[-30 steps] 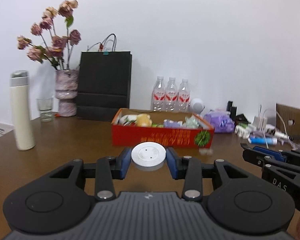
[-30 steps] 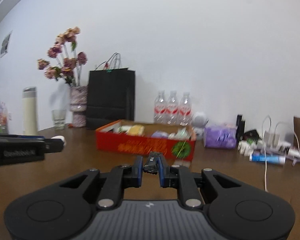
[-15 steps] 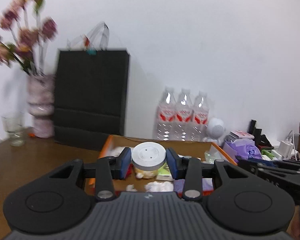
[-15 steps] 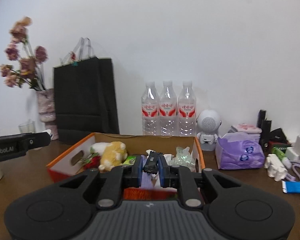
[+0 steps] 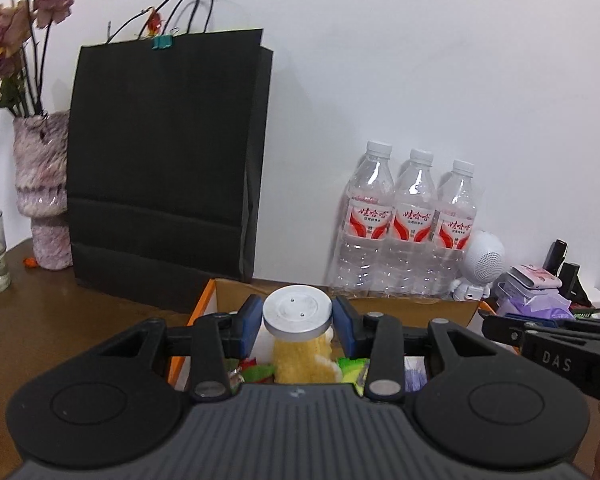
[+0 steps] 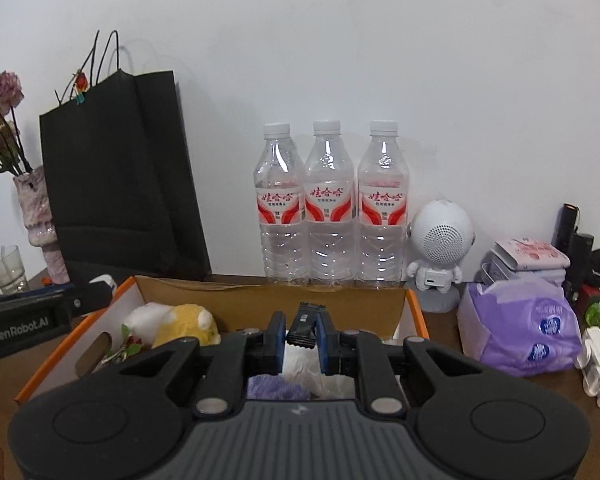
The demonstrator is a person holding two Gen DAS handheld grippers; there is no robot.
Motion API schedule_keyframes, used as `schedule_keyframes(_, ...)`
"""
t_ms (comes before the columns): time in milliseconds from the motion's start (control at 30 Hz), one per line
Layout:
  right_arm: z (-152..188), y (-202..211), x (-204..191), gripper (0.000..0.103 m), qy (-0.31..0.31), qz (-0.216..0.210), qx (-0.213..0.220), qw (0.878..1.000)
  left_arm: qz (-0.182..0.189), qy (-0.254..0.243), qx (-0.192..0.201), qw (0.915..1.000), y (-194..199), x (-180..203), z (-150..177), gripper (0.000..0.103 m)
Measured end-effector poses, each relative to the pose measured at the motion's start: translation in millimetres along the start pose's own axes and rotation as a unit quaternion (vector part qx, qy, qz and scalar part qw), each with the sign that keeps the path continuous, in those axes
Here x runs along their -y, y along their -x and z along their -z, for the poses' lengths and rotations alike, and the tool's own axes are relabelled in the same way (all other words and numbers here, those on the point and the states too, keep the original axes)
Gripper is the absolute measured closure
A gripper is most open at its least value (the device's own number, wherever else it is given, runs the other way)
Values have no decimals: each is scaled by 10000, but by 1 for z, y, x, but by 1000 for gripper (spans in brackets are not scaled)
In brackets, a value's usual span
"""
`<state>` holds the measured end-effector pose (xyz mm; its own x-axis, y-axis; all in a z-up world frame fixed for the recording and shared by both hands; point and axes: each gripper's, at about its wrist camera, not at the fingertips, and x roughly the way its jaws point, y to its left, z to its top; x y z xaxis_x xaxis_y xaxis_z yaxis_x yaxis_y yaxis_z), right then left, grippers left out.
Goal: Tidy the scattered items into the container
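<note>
Left tool (image 5: 297, 322) clamped a white round disc (image 5: 297, 311) above the orange-rimmed box (image 6: 414, 312) on the bench (image 5: 60, 320); right tool (image 6: 301, 334) pinched a small black packet (image 6: 305, 325) over the same box, beside a yellow plush toy (image 6: 184, 322).

Black paper bag (image 5: 164, 160) stands tall at left against the wall, a furry vase (image 5: 44, 192) of dried roses beside it at the far left. Three water bottles (image 6: 330, 204) line up centre frame, white robot speaker (image 6: 440, 248) just right, purple tissue pack (image 6: 520, 332) lower right.
</note>
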<state>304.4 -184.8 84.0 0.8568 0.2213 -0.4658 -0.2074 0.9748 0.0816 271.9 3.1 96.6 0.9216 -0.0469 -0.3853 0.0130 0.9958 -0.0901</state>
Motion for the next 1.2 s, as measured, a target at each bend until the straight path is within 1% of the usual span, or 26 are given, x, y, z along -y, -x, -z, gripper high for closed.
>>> schedule_keyframes(67,-5,-3,-1,88,-4,-14,-81,10000,-20,-161,-43,9999,0,0,-4,63)
schedule_keyframes(133,-11,-5,-2,88,15,-64,-219,9997,28,-285,-180,9994,-1,-2,-9,63)
schedule_keyframes(200,-18,-7,-4,88,14,-86,-451,9989,-8,-301,-492,9983,-6,-5,-16,63)
schedule_keyframes(233,-22,-8,-4,88,-10,-73,-595,9982,-92,-293,-804,9963,-11,-7,-21,63)
schedule_keyframes(267,-28,-11,-4,88,-69,-69,-819,9966,-184,-263,-1128,9931,-17,-9,-24,63)
schedule_keyframes(300,-34,-15,-2,88,-153,-93,-1099,9938,-232,-202,-1506,9881,-23,-12,-28,63)
schedule_keyframes(333,-38,-18,-1,88,-236,-145,-1359,9903,-146,-95,-1863,9823,-29,-16,-31,63)
schedule_keyframes(367,-42,-23,0,88,-333,-256,-1664,9852,-13,-39,-2138,9769,-34,-19,-32,63)
schedule_keyframes(433,-46,-34,4,88,-548,-463,-2245,9718,85,-21,-2590,9658,-43,-23,-34,64)
schedule_keyframes(500,-46,-45,6,88,-711,-516,-2700,9588,56,-90,-2870,9579,-51,-23,-33,64)
schedule_keyframes(600,-41,-53,5,88,-684,-352,-3021,9502,187,-106,-3184,9477,-59,-21,-30,64)
schedule_keyframes(667,-35,-58,0,88,-556,-303,-3179,9460,222,-180,-3300,9435,-65,-17,-27,64)
schedule_keyframes(733,-27,-61,-9,88,-252,-147,-3278,9443,142,-264,-3356,9415,-72,-13,-23,64)
schedule_keyframes(800,-21,-66,-14,88,-9,-16,-3340,9426,103,-345,-3469,9372,-80,-12,-17,64)
schedule_keyframes(867,-17,-72,-14,87,-48,-53,-3473,9377,47,-442,-3567,9331,-86,-12,-12,63)
schedule_keyframes(933,-18,-74,-14,85,-94,-21,-3530,9356,1,-463,-3615,9312,-89,-14,-10,63)
schedule_keyframes(967,-19,-75,-13,81,-117,17,-3562,9344,-7,-474,-3619,9310,-89,-16,-10,62)
schedule_keyframes(1000,-20,-75,-12,74,-139,43,-3591,9332,-4,-514,-3597,9316,-90,-17,-12,60)
schedule_keyframes(1033,-22,-75,-11,69,-150,48,-3606,9326,-48,-564,-3565,9326,-89,-17,-14,57)
schedule_keyframes(1067,-24,-74,-11,67,-162,54,-3627,9318,-109,-580,-3532,9337,-88,-19,-18,57)
schedule_keyframes(1133,-26,-74,-11,62,-213,36,-3676,9297,-108,-494,-3481,9361,-85,-21,-27,56)
schedule_keyframes(1200,-29,-70,-11,62,-249,39,-3707,9284,-81,-427,-3427,9385,-78,-21,-37,53)
